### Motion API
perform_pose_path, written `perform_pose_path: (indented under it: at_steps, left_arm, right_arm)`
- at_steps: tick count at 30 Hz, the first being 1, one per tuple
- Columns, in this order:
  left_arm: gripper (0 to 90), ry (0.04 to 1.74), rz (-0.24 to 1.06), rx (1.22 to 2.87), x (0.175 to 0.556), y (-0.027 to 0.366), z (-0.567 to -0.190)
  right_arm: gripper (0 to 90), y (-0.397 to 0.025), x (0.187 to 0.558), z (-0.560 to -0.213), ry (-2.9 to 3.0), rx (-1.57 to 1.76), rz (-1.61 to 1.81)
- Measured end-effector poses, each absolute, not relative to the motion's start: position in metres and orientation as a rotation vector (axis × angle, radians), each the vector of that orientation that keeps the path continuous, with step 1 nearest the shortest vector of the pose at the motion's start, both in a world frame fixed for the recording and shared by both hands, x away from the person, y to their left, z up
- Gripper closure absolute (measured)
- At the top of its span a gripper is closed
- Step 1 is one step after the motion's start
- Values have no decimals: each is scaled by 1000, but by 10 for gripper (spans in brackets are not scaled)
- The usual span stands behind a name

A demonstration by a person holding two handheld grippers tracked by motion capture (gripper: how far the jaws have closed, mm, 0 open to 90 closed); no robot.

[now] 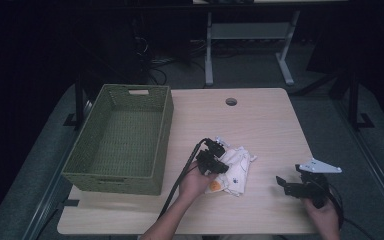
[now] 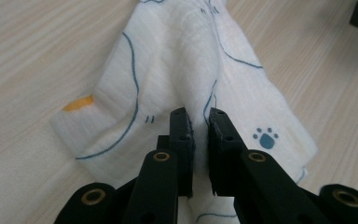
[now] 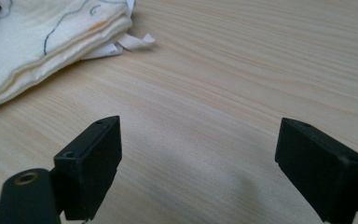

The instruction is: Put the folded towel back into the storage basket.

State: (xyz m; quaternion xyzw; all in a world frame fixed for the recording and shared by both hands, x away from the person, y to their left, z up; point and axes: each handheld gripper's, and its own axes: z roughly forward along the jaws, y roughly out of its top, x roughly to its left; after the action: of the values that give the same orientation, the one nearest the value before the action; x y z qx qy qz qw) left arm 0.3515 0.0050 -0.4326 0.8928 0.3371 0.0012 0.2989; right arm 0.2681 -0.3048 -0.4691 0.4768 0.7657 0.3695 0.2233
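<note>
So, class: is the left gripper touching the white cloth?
Touching. In the left gripper view, the left gripper has its jaws nearly shut, pinching a raised fold of the cloth.

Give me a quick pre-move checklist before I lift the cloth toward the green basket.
1. Left gripper shut on the cloth: ok; its jaws pinch a raised fold of fabric in the left gripper view.
2. Whole cloth caught: cannot tell; the folded layers may open on lifting.
3. Right gripper out of the way: ok; jaws wide open above bare table, the cloth off to one side.
4. Green basket ready: ok; it stands upright with nothing visible inside, on the left part of the table.
5. Path from cloth to basket: ok; nothing lies between them in the high view.
6. Left gripper's cable: cannot tell whether it will snag on the basket's corner.
</note>
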Motion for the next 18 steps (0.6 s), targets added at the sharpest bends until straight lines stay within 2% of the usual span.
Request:
perform_pose_path:
  at_steps: [8,18]
  left_arm:
    - [825,855,47,2377,345,10,-418]
    - [825,867,-27,2280,344,31,-394]
  right_arm:
    - [143,-305,268,-469,2111,1317,1017]
    - [142,-304,268,-469,2113,1316,1008]
